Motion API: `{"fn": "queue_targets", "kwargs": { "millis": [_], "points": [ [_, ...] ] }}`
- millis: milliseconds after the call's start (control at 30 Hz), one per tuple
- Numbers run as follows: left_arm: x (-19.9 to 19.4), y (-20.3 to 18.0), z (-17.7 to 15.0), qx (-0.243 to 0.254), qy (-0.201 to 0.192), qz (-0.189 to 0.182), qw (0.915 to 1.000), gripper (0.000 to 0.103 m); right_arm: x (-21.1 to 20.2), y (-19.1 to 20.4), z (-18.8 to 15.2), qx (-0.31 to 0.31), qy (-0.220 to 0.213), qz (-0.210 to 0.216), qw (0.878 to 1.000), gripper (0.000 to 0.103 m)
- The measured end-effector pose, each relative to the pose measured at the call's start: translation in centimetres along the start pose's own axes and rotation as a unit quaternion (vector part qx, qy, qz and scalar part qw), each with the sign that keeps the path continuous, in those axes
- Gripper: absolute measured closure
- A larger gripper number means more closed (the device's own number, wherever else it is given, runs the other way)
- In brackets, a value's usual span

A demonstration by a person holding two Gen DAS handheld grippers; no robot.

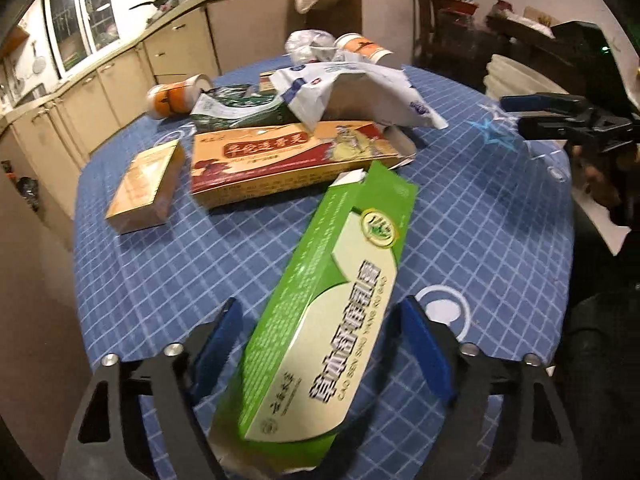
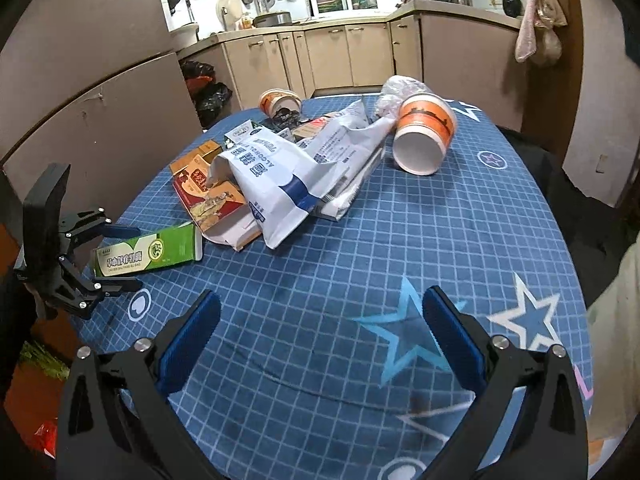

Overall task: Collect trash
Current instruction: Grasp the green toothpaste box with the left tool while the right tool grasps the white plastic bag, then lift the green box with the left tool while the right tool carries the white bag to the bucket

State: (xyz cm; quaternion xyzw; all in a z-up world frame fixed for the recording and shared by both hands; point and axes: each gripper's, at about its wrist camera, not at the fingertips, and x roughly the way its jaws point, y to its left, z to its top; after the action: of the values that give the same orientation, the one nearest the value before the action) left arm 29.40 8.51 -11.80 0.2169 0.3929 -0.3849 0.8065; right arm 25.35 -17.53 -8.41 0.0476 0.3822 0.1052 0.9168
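Observation:
A long green carton [image 1: 332,280] lies on the blue checked tablecloth [image 1: 480,220] between the blue pads of my left gripper [image 1: 320,308]. A narrow gap shows on each side, so the pads do not press it. In the right wrist view the same gripper [image 2: 138,258] straddles the carton [image 2: 160,252] at the table's left edge. My right gripper [image 2: 322,300] stands open over bare cloth near a blue star, with nothing between its fingers. Beyond lie a flat red and yellow box [image 1: 280,160], a small orange box [image 1: 144,188], a crumpled white and blue bag [image 2: 280,176] and a tipped paper cup [image 2: 424,136].
A second paper cup [image 2: 278,100] and a clear plastic wad [image 2: 394,90] lie at the table's far end. Black rubbish bags [image 2: 208,94] sit on the floor by the beige kitchen cabinets [image 2: 340,56]. A dark chair [image 1: 432,20] stands past the table.

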Motion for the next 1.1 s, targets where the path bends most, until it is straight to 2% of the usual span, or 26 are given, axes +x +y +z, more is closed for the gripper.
{"fn": "queue_targets", "kwargs": {
  "millis": [33, 167, 233, 333, 533, 700, 833, 933, 1000, 1067, 1100],
  "points": [
    [0.0, 0.1, 0.2, -0.001, -0.004, -0.006, 1.0, 0.037, 0.2, 0.2, 0.3, -0.008, 0.0, 0.005, 1.0, 0.015],
    [-0.2, -0.1, 0.1, 0.004, -0.01, -0.011, 0.9999, 0.043, 0.7, 1.1, 1.6, -0.049, -0.001, 0.019, 0.999, 0.029],
    [-0.4, -0.4, -0.1, 0.002, -0.016, -0.011, 0.9998, 0.051, 1.0, 1.3, 2.4, -0.07, 0.0, 0.022, 0.997, 0.035],
    [-0.9, -0.7, -0.2, -0.012, -0.027, -0.011, 0.9995, 0.057, 1.5, 1.7, 3.5, -0.097, -0.002, 0.023, 0.995, 0.043],
    [-4.0, -2.1, -1.2, -0.044, -0.074, -0.014, 0.9962, 0.059, 2.4, 2.6, 5.9, -0.145, 0.002, 0.052, 0.988, 0.046],
    [-6.6, -3.1, -1.9, -0.072, -0.104, -0.002, 0.992, 0.059, 4.9, 4.4, 8.2, -0.222, 0.022, 0.074, 0.972, 0.037],
    [-8.1, -3.8, -2.4, -0.092, -0.121, 0.009, 0.9884, 0.059, 7.6, 4.5, 9.4, -0.233, 0.049, 0.076, 0.968, 0.037],
    [-8.5, -4.3, -2.7, -0.109, -0.127, 0.014, 0.9858, 0.059, 8.9, 4.3, 9.9, -0.235, 0.055, 0.073, 0.968, 0.036],
    [-8.4, -4.4, -2.7, -0.116, -0.128, 0.016, 0.9848, 0.059, 9.1, 4.0, 10.3, -0.221, 0.054, 0.076, 0.971, 0.04],
    [-8.3, -4.7, -2.7, -0.123, -0.129, 0.017, 0.9839, 0.059, 9.2, 3.5, 10.7, -0.212, 0.05, 0.069, 0.974, 0.055],
    [-8.2, -4.8, -2.6, -0.125, -0.129, 0.018, 0.9835, 0.059, 9.2, 3.5, 10.6, -0.212, 0.049, 0.072, 0.973, 0.055]
  ]
}}
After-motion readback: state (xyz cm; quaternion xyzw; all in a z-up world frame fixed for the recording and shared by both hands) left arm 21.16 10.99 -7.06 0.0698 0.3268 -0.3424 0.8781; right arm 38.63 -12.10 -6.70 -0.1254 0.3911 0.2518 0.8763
